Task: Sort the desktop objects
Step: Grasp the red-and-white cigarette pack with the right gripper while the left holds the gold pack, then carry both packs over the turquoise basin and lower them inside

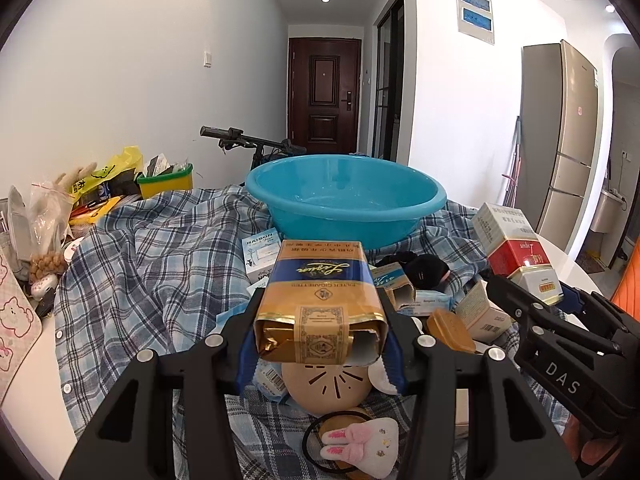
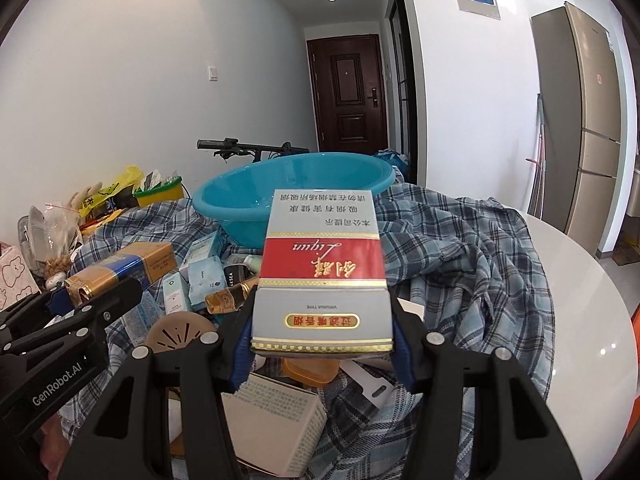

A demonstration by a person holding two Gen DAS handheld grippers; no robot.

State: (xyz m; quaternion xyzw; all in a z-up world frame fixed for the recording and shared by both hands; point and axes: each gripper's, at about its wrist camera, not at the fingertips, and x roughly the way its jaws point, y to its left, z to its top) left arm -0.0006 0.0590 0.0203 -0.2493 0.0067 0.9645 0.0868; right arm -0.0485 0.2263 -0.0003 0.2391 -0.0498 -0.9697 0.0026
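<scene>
My left gripper (image 1: 320, 312) is shut on a gold and blue cigarette carton (image 1: 320, 280), which it holds up in front of the blue plastic basin (image 1: 344, 200). In the right wrist view, my right gripper (image 2: 322, 320) is shut on a red, white and grey cigarette carton (image 2: 322, 264), raised above the pile with the blue basin (image 2: 288, 192) behind it. Each gripper shows in the other's view: the right gripper (image 1: 532, 296) with its red and white carton (image 1: 508, 240) at the right, the left gripper (image 2: 80, 304) with the gold carton (image 2: 120, 268) at the left. The basin looks empty.
A blue plaid shirt (image 1: 152, 264) covers the white round table (image 2: 600, 300). Several small boxes, a tan round vented case (image 1: 326, 388) and a bunny hair tie (image 1: 360, 444) lie under the grippers. Bags and a yellow box (image 1: 166, 182) crowd the far left. A bicycle stands behind the basin.
</scene>
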